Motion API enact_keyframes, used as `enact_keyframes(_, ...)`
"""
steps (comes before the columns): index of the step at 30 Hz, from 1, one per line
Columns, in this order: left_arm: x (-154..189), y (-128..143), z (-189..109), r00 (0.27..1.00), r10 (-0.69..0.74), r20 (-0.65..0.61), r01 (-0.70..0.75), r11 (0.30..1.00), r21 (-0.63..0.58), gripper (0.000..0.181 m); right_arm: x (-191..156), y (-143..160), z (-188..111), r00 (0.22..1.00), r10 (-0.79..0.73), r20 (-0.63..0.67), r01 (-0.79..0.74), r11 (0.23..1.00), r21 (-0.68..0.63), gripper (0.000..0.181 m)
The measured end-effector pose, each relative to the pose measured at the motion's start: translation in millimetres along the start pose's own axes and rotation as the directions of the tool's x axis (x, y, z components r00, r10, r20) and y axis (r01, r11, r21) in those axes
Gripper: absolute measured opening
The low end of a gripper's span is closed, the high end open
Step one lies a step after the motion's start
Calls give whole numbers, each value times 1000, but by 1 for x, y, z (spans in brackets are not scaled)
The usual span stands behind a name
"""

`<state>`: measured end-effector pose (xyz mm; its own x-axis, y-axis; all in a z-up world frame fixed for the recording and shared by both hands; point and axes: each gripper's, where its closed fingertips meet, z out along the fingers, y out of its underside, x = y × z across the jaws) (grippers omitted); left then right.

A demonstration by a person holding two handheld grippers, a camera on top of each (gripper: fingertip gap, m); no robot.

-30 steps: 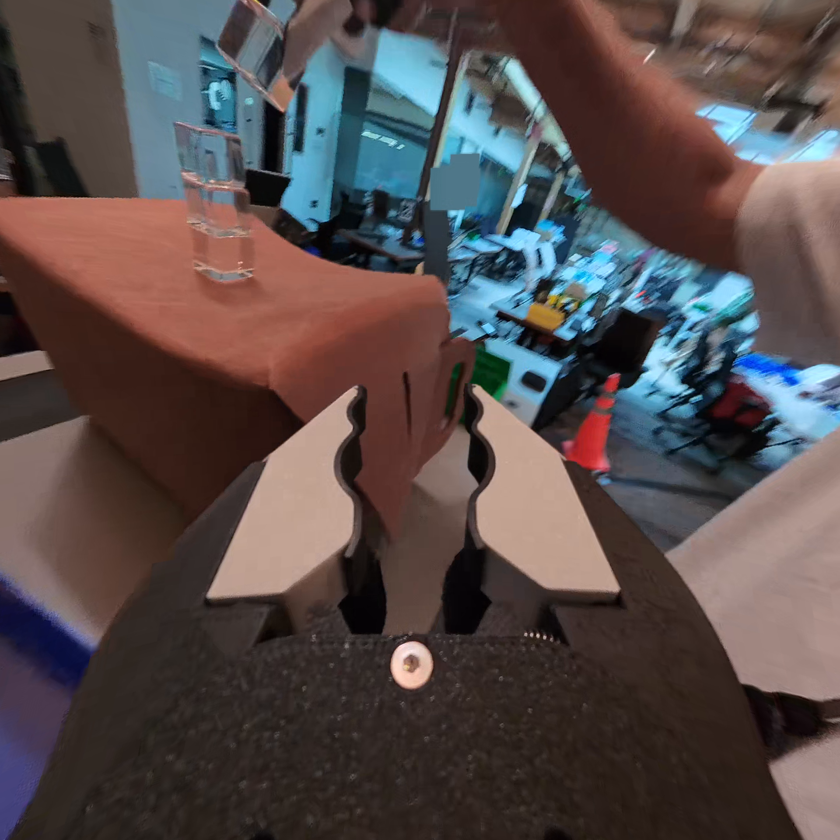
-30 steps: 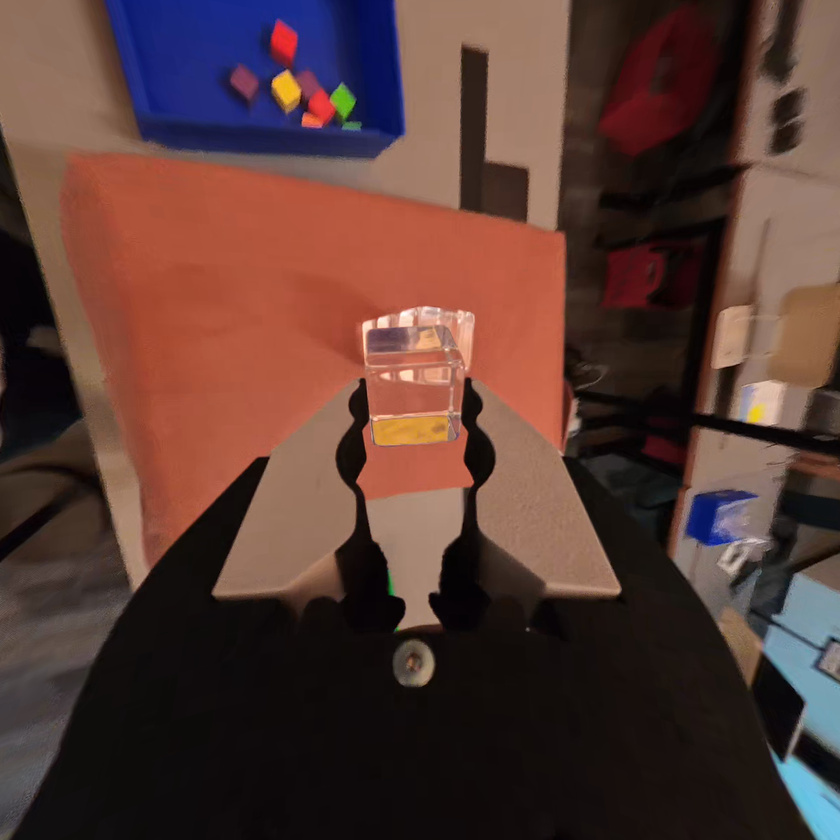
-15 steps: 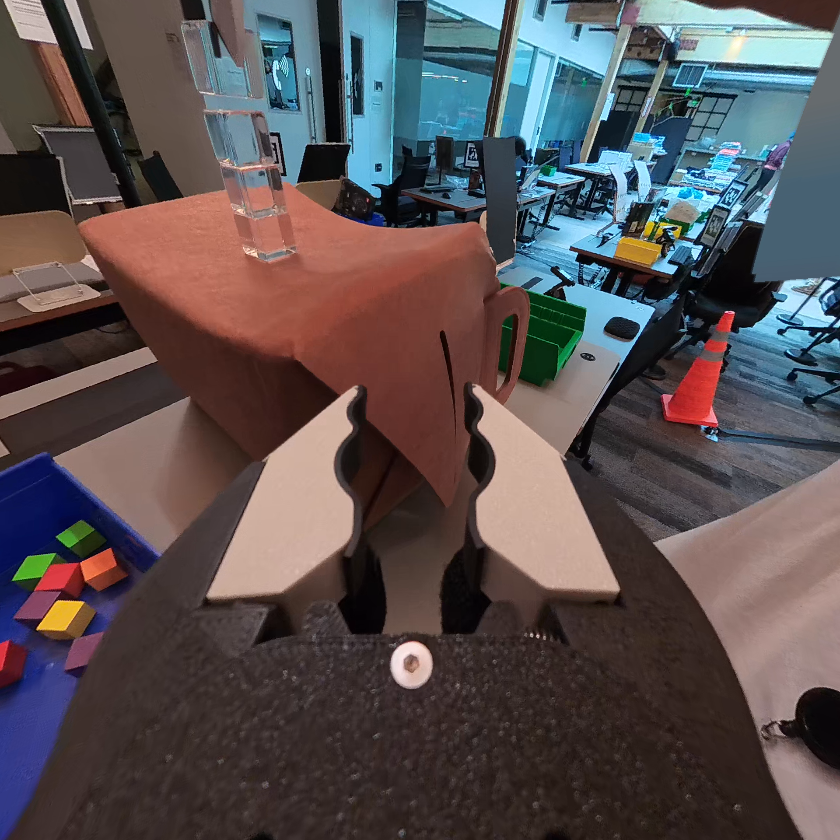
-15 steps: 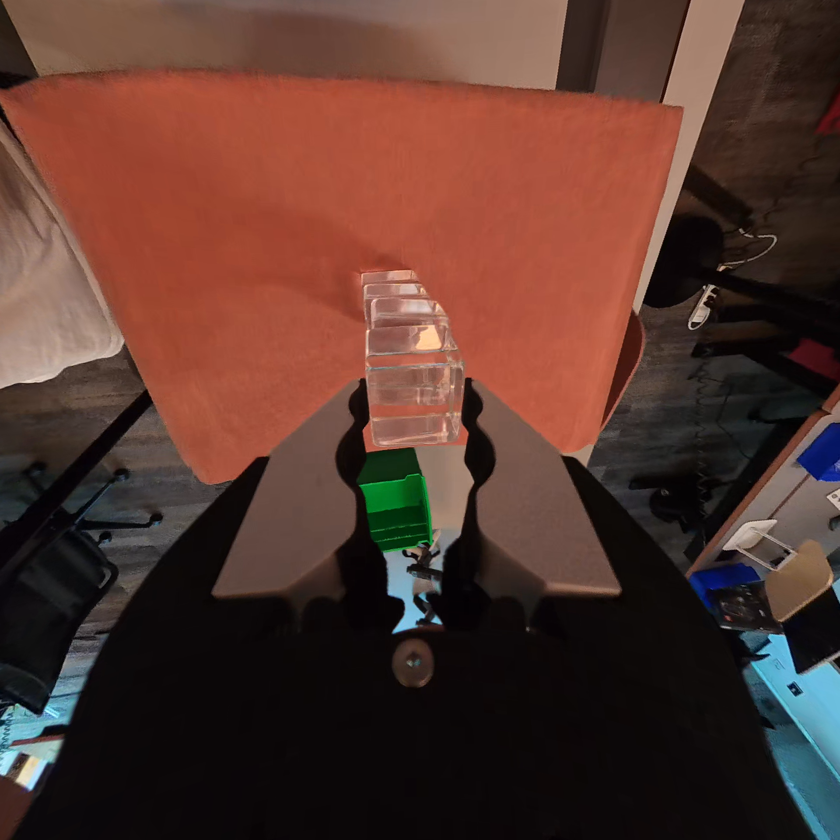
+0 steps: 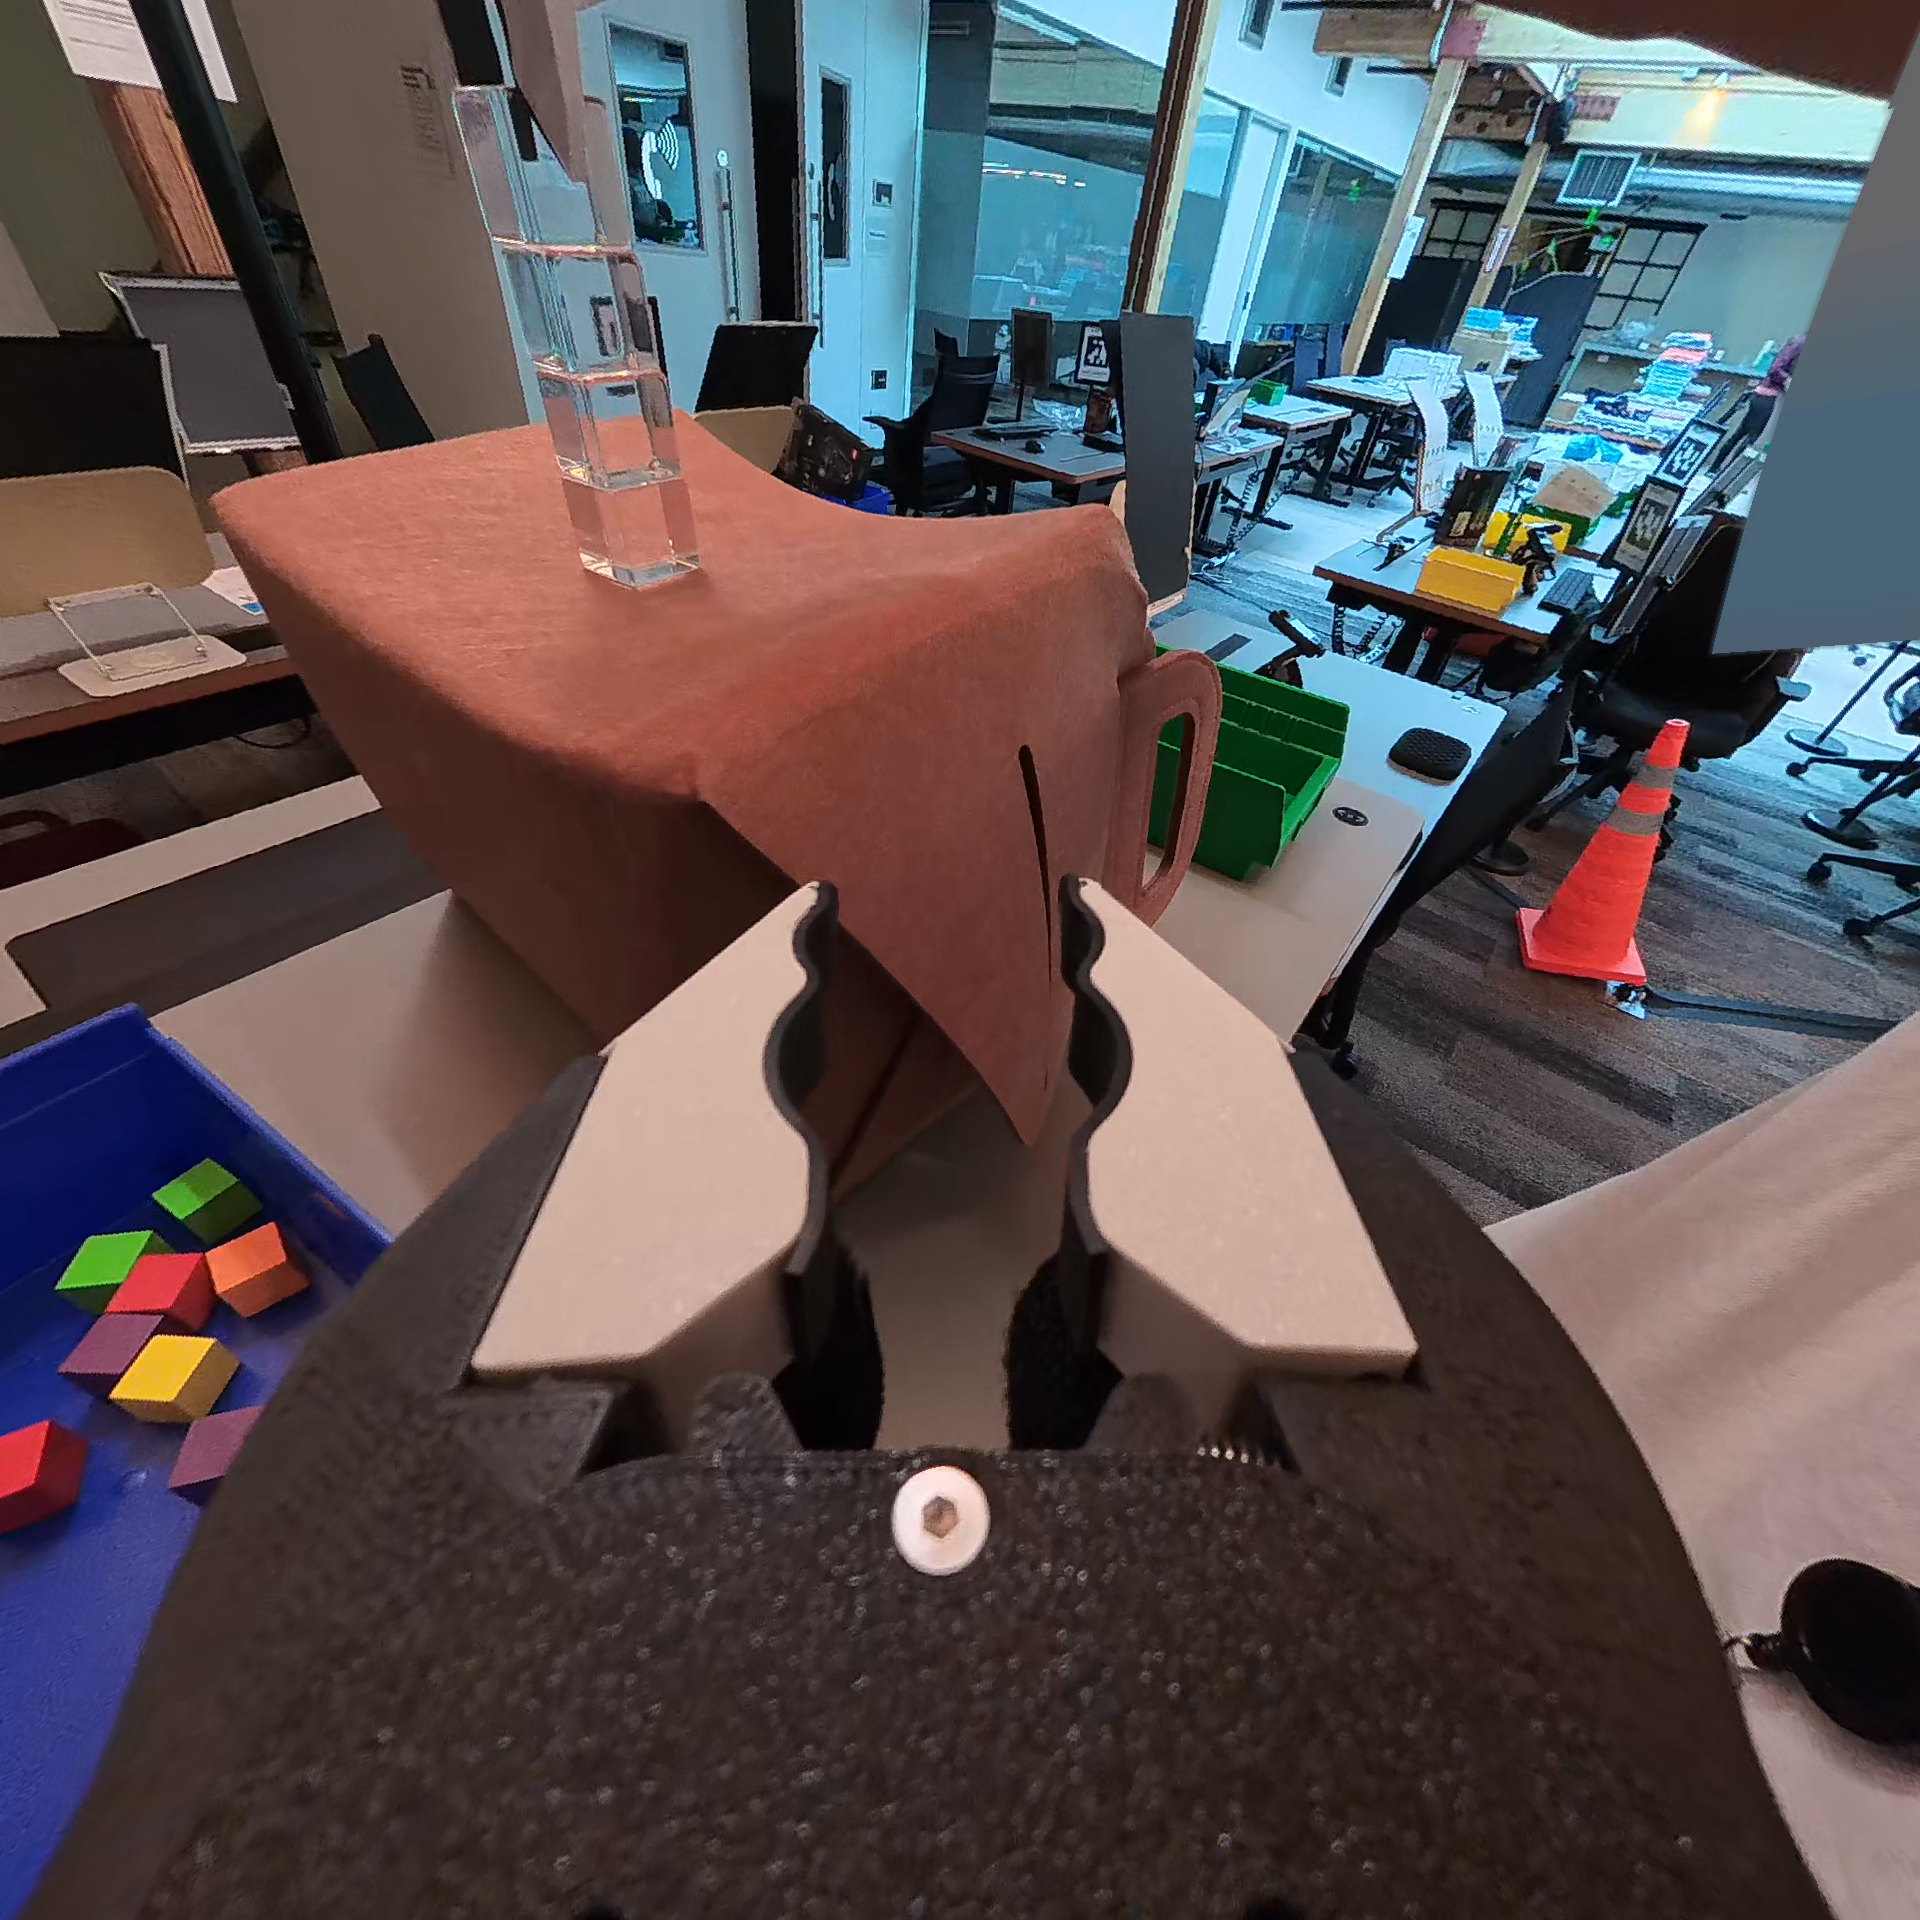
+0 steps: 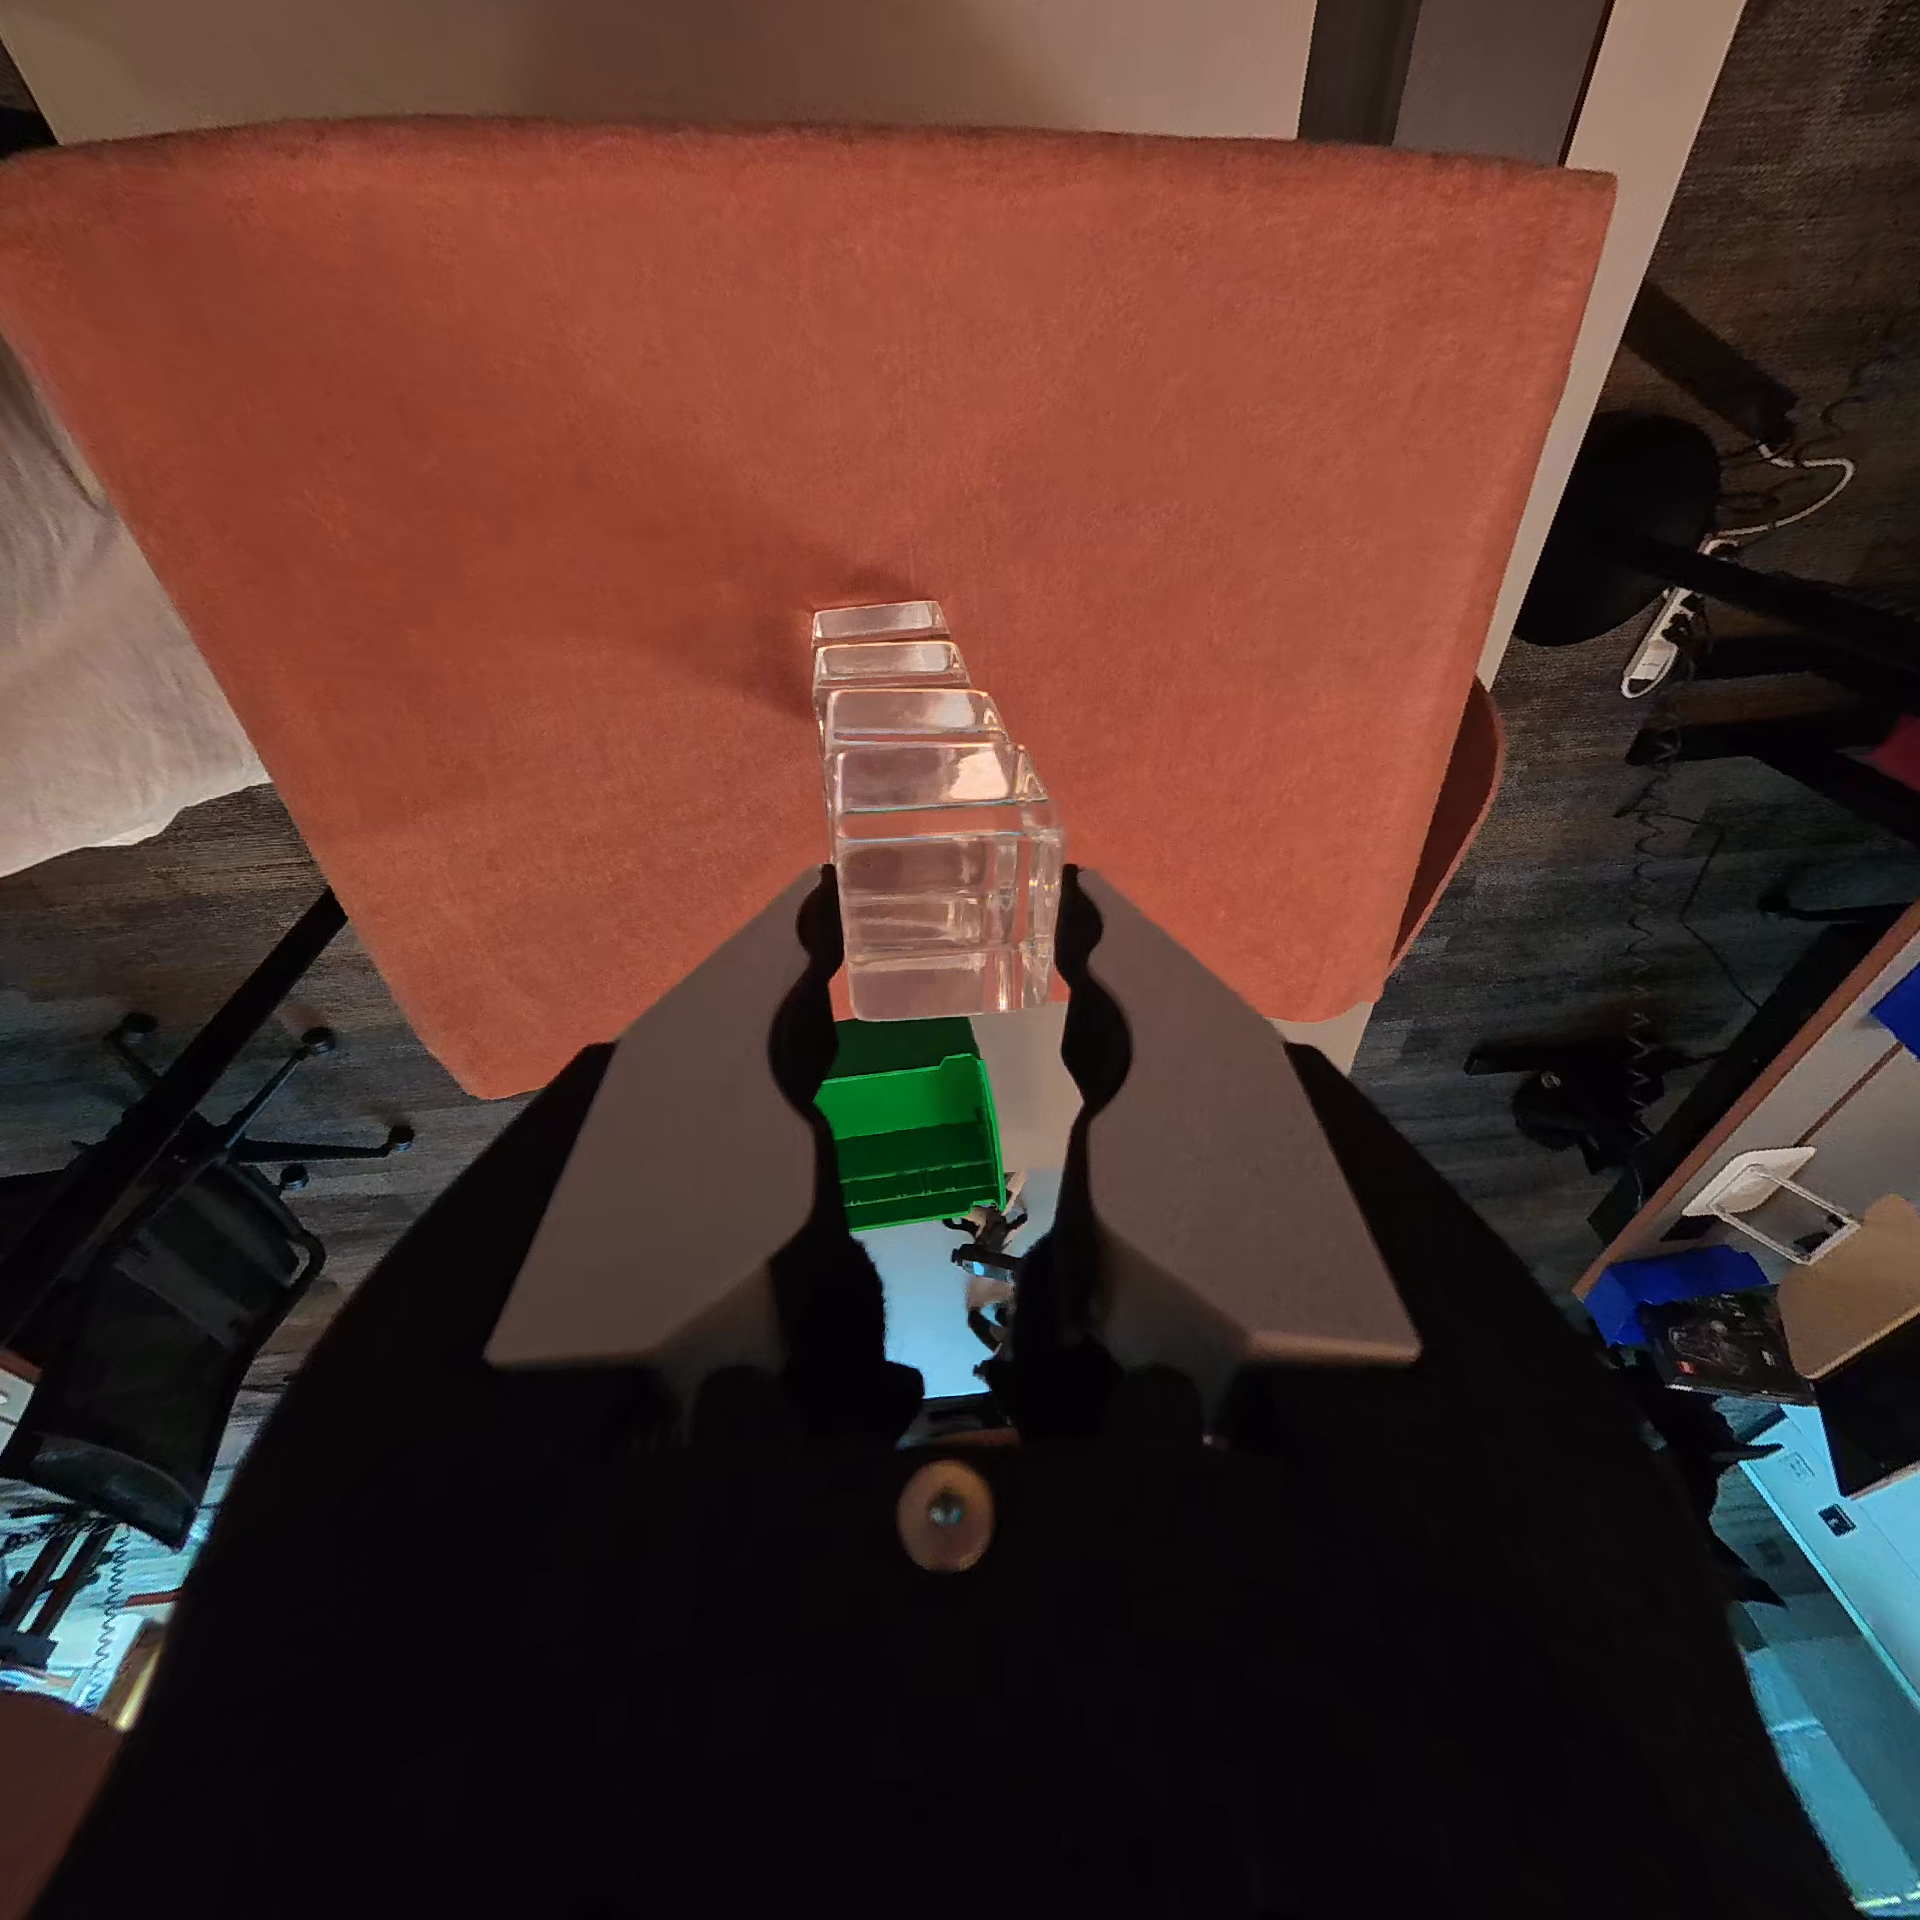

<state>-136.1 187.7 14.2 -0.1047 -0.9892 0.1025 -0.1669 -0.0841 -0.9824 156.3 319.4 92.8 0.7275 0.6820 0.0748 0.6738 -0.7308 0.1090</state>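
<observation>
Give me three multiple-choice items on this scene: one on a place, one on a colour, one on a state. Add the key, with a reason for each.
1. Where does the stack of clear cubes stand?
A. in a green bin
B. on the brown felt-covered box
C. on an office chair

2. What colour is the tray that holds the small coloured cubes?
A. blue
B. white
C. black

3. What is the state of the right gripper?
A. open and empty
B. shut on a red cube
C. shut on the top clear cube

Key:
1 B: in the left wrist view the stack's base rests on the felt top.
2 A: the tray's rim and floor are blue.
3 C: in the right wrist view both fingers press that cube's sides.
</observation>
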Motion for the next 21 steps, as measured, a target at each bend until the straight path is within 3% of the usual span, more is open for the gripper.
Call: enact_keyframes(21,7,-1,5,999,22,-27,-22,1000,-5,44,-1,4,5,1000,8,24,-7,1000,-20,40)
